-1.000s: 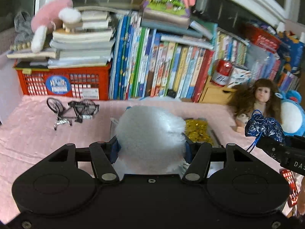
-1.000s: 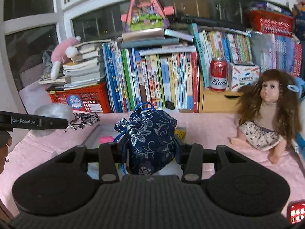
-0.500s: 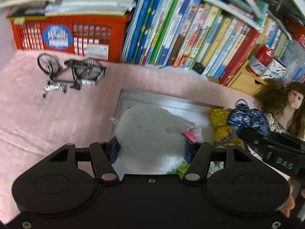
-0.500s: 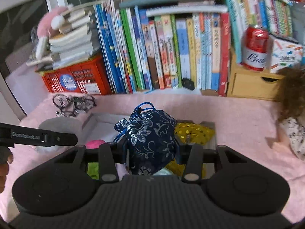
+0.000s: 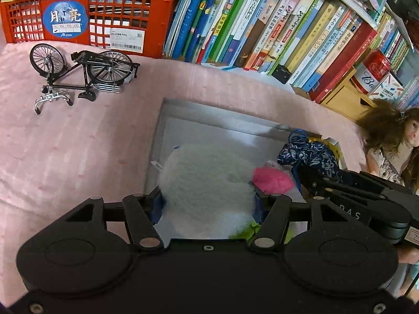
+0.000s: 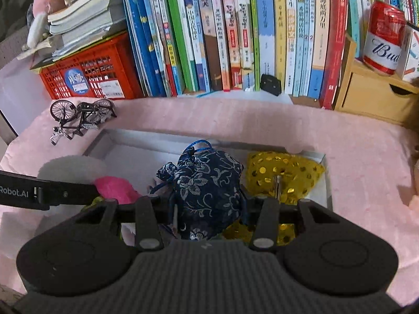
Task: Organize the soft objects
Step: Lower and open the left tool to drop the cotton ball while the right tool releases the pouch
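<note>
Both soft items now over the shallow grey tray (image 5: 167, 120)

Lowered from above: left gripper (image 5: 208, 204) jaws clench white fluffy plush (image 5: 204, 180); right gripper (image 6: 207, 206) jaws clench navy floral drawstring pouch (image 6: 209, 183); release is next.

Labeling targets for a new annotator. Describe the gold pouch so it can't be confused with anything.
On the pink cloth before the book row sits a shallow grey tray. The gold pouch lies in its right end, just right of the navy floral pouch in the right claw. It alone is yellow with shiny sequin dots.

Pink cloth (image 6: 353, 157) below upright books (image 6: 235, 31)
</note>
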The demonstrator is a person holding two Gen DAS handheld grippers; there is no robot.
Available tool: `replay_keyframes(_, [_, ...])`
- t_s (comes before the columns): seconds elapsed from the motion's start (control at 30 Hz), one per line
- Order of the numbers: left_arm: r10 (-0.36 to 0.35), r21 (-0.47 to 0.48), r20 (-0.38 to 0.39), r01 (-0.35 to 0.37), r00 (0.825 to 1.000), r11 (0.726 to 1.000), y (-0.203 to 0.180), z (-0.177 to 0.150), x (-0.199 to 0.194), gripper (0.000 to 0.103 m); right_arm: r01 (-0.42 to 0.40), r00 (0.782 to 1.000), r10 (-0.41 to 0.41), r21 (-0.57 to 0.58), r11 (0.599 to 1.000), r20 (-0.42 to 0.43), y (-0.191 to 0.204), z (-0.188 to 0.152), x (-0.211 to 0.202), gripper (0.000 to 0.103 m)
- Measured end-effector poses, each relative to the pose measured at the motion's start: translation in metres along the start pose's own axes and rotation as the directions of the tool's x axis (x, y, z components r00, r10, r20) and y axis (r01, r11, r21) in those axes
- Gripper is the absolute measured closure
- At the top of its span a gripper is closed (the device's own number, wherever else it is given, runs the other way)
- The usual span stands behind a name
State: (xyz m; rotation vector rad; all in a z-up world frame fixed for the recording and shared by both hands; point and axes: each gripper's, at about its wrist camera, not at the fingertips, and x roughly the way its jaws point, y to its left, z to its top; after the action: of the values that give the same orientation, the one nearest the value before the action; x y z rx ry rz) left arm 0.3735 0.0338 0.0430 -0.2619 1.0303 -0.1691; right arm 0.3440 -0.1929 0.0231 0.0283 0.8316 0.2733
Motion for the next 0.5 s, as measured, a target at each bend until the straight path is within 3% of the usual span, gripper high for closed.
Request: replay_keyframes(0.5, [-0.059,-0.081,-0.033,0.056,0.998,0.995,0.013,0.005,0.006,0.043,0.018,1.0,-0.018,-0.001,1.0,-0.025,-0.001,-0.004,0.005,0.047])
